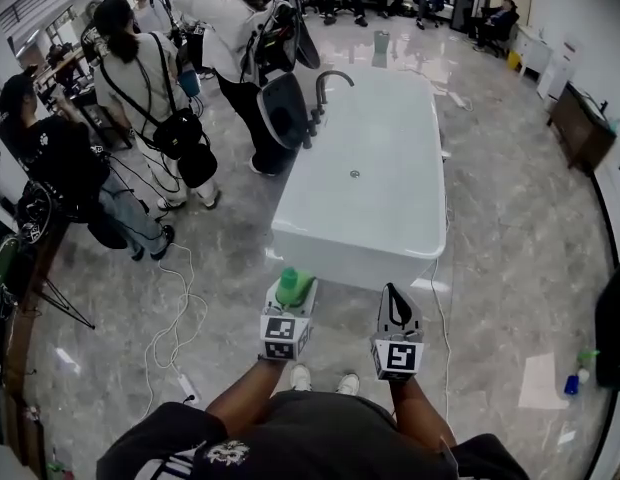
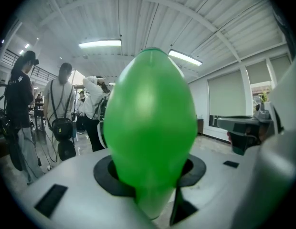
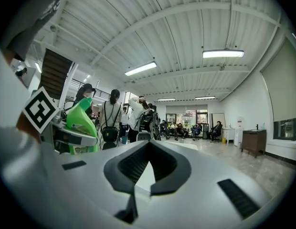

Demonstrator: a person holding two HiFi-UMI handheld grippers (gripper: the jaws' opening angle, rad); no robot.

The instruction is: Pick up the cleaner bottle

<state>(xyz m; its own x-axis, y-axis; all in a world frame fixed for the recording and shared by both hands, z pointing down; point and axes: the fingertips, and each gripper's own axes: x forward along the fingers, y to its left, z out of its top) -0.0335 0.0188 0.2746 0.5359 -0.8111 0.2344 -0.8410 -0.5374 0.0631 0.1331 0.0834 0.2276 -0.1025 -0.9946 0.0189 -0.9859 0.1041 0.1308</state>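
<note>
The green cleaner bottle (image 1: 294,285) is up in the air in front of the person, gripped by my left gripper (image 1: 293,296), whose jaws are shut on its sides. In the left gripper view the bottle (image 2: 150,128) fills the middle and hides most of the gap between the jaws. My right gripper (image 1: 393,293) hovers beside it to the right, jaws shut with nothing between them. The right gripper view shows the closed jaw tips (image 3: 149,146) meeting, and the bottle (image 3: 81,120) off to the left in the left gripper (image 3: 62,136).
A white freestanding bathtub (image 1: 370,168) with a dark faucet (image 1: 330,80) stands just ahead on the grey tiled floor. Several people (image 1: 140,88) stand at the left and back. A white cable (image 1: 175,318) lies on the floor at left. Small bottles (image 1: 575,378) sit at right.
</note>
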